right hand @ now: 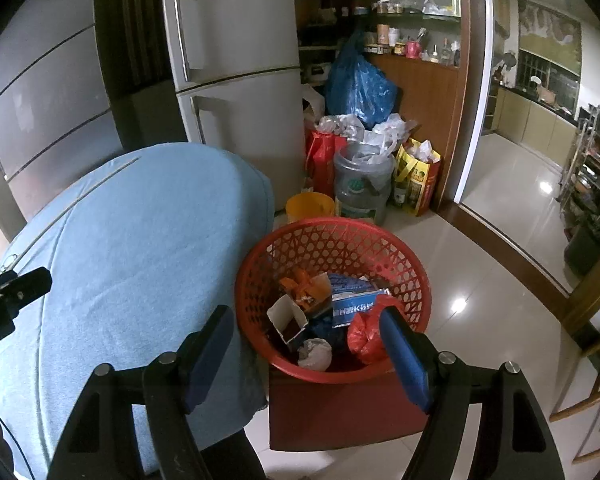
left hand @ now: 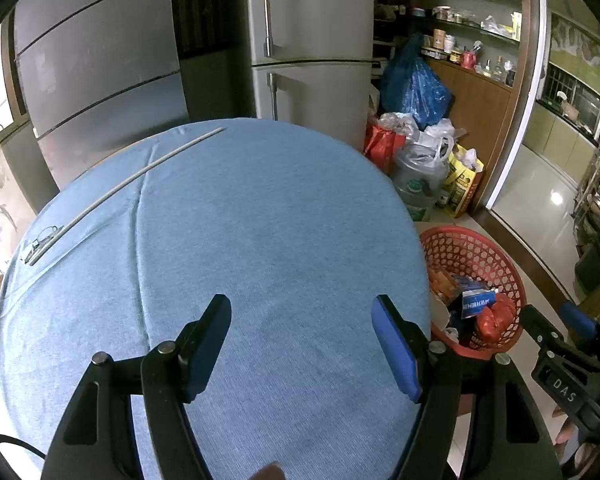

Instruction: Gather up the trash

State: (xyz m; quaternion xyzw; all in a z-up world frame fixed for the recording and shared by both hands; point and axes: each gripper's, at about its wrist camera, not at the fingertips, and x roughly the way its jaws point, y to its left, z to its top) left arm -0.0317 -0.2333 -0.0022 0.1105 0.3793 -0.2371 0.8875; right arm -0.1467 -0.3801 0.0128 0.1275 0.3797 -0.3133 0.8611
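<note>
A: Left wrist view: at the far left of the blue-clothed counter a thin rod is seen, with wire glasses beside its near end. Why is the left hand-held gripper held there?

B: It is held over bare cloth, jaws parted fairly wide, with nothing between them. No trash is seen on the counter, so it is judged to be idle, or the collecting close to done.

A: And to the right?

B: The red basket is set just beside the counter's right edge, on a red stool, presumably so that trash can be dropped in from the counter. The other gripper is seen at the far right edge.

A: Right wrist view, then, left to right.

B: The counter is at the left, the basket in the middle. The right hand-held gripper is poised above the basket's near rim, jaws well apart, nothing gripped. That placement is judged to suit a drop into the basket.

A: Where is the trash, and how does it lie?

B: Inside the basket: an open carton tipped with its mouth up and leftward, an orange wrapper, a blue box with its long axis running left to right, a grey paper wad and a red bag. No clear axis can be told for the last two.
</note>
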